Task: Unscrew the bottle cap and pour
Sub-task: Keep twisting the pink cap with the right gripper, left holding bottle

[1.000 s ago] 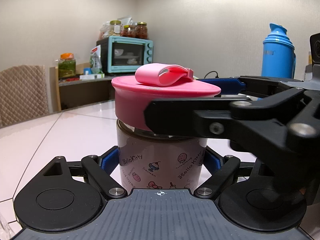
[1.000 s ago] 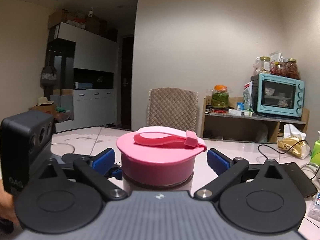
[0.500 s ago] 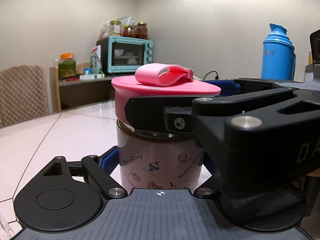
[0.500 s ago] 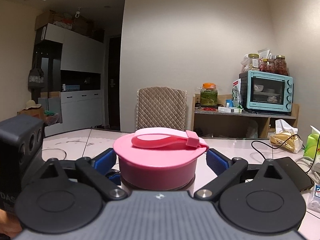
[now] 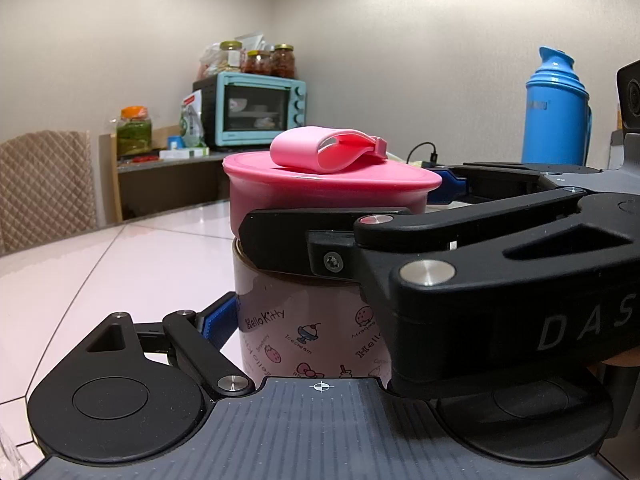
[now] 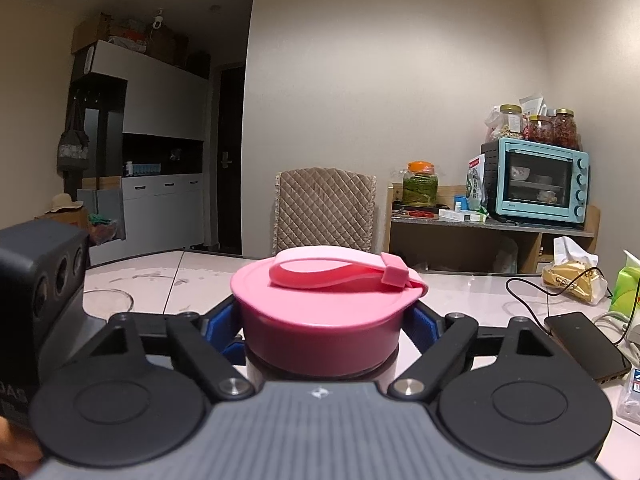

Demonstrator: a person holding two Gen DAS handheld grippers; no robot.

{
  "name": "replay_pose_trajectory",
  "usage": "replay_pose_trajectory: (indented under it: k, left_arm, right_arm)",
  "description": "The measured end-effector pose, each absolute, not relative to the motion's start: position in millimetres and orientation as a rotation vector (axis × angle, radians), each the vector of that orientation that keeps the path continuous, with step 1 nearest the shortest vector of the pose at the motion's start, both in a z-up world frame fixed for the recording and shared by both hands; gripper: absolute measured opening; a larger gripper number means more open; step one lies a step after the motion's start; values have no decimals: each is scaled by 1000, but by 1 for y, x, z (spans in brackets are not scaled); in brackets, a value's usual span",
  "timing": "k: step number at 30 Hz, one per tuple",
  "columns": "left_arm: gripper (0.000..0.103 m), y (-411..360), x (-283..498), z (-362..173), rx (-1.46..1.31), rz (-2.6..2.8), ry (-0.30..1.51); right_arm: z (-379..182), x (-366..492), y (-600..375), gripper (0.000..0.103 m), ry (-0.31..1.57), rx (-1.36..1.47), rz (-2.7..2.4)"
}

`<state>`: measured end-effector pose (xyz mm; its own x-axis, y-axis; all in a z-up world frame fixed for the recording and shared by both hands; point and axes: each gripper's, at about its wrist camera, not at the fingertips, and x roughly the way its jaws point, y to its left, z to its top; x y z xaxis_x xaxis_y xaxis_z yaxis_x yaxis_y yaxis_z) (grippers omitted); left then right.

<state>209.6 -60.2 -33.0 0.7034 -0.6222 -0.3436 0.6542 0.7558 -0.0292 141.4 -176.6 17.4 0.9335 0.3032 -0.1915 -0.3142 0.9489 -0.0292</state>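
Note:
A pink Hello Kitty bottle (image 5: 304, 332) stands upright on the table, topped by a wide pink cap (image 5: 328, 188) with a folded strap. My left gripper (image 5: 308, 320) is shut on the bottle's body, its blue pad (image 5: 218, 320) against the left side. My right gripper (image 6: 322, 324) has closed on the cap (image 6: 320, 312), its blue pads (image 6: 424, 324) pressing both sides. In the left wrist view the right gripper's black finger (image 5: 320, 236) crosses in front of the cap's lower edge.
A blue thermos (image 5: 558, 108) stands at the back right. A phone (image 6: 584, 344), cable and snack bags (image 6: 572, 276) lie on the table to the right. A glass rim (image 6: 108, 300) shows at left. A chair (image 6: 326, 208) and an oven shelf (image 6: 536, 184) are behind.
My right gripper moved in around the cap and its jaws closed from wide open onto the cap's sides. The left gripper and the bottle stayed still.

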Motion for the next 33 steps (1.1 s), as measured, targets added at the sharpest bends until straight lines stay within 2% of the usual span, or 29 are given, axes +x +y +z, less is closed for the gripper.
replay_pose_trajectory:
  k: [15,26,29,33]
  left_arm:
    - [90,-64,207,-32,99,-711,347]
    - [90,-65,207,-32,97,-712,348]
    - [90,-65,206,-31,97,-712,349]
    - [90,-64,207,-31,96,-713,349]
  right_arm:
    - [24,169,-231,85,218,-85,697]
    - [30,172,-235,85,217,-115,749]
    - [32,166,-229,94,217,-120,720]
    - [33,157,-224,94,217,-121,667]
